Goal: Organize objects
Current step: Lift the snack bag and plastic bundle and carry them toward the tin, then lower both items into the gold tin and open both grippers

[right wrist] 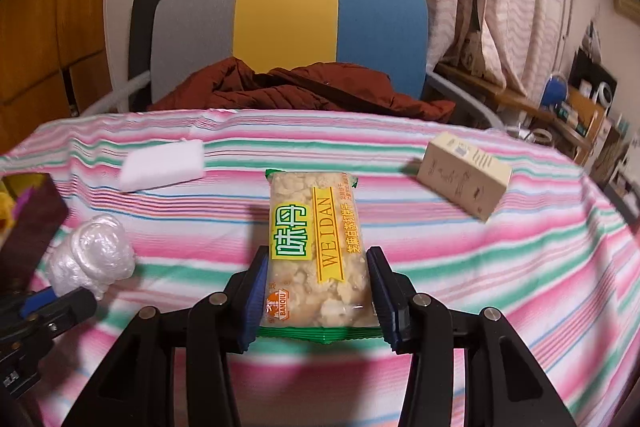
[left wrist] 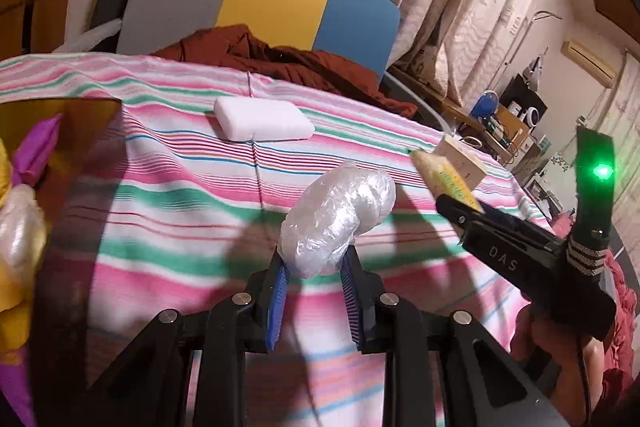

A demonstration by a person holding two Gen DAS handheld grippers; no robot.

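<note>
While left gripper (left wrist: 314, 263) fingers clamp plastic bundle (left wrist: 340, 219), only right view shows snack packet (right wrist: 316, 259) label, right gripper (right wrist: 318, 291) gripping it.

Warm, moderately bright indoor light falls from above and behind the cameras, throwing soft-edged dark shadows of the rigs across the striped cloth (left wrist: 168, 211) on the worktop. Both fisheye views bend straight lines strongly and darken to black at the corners. A green indicator lamp (left wrist: 601, 171) flares in the left view; the white block (right wrist: 162, 165) and cardboard box (right wrist: 464, 175) look slightly smeared in the right view.
</note>
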